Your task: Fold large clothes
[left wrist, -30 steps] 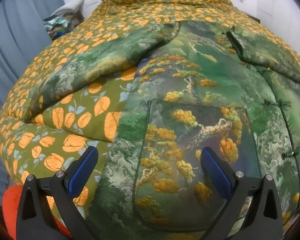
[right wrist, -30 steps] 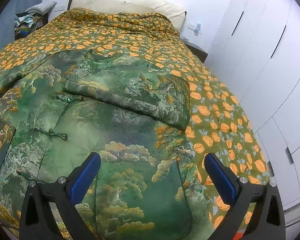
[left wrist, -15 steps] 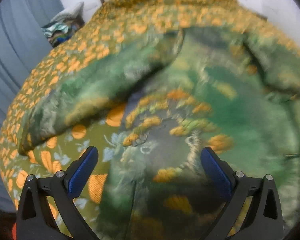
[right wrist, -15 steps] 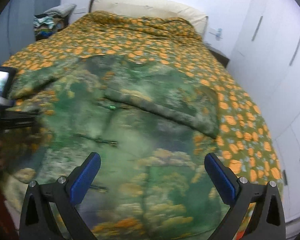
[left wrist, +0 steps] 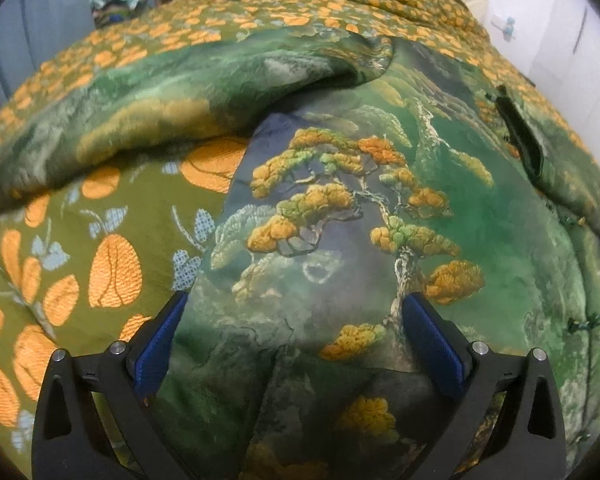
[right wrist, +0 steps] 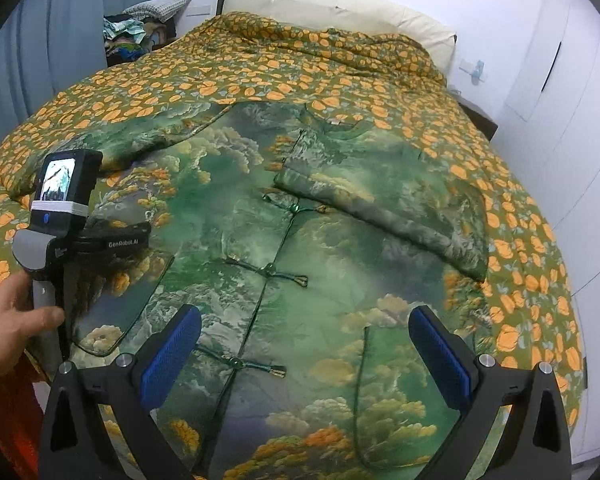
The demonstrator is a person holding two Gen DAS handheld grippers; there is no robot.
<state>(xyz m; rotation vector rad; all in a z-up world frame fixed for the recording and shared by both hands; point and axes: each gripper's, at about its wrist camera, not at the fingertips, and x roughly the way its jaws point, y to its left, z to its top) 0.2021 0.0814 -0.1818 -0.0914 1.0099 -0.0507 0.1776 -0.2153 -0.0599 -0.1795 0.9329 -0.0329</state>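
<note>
A large green padded jacket (right wrist: 320, 248) with a pine-and-cloud print lies front up on the bed, knot buttons (right wrist: 268, 268) running down its middle. Its right sleeve (right wrist: 400, 208) is folded across the chest. The left sleeve (left wrist: 180, 92) stretches out sideways over the bedspread. My left gripper (left wrist: 296, 344) hovers open just above the jacket's left front panel (left wrist: 340, 208), near its side edge. My right gripper (right wrist: 304, 352) is open above the lower front, holding nothing. In the right wrist view a hand (right wrist: 8, 320) holds the left gripper's camera unit (right wrist: 62, 184).
An olive bedspread with orange leaves (right wrist: 220, 80) covers the bed, with a cream pillow (right wrist: 332, 8) at its head. White wardrobe doors (right wrist: 572, 128) run along the right side. A grey curtain (right wrist: 40, 40) and a heap of clothes (right wrist: 136, 36) stand at the back left.
The left gripper has moved forward and lower over the jacket's left front, toward the outstretched sleeve. The right gripper has drawn back, so the whole jacket and the left hand now show.
</note>
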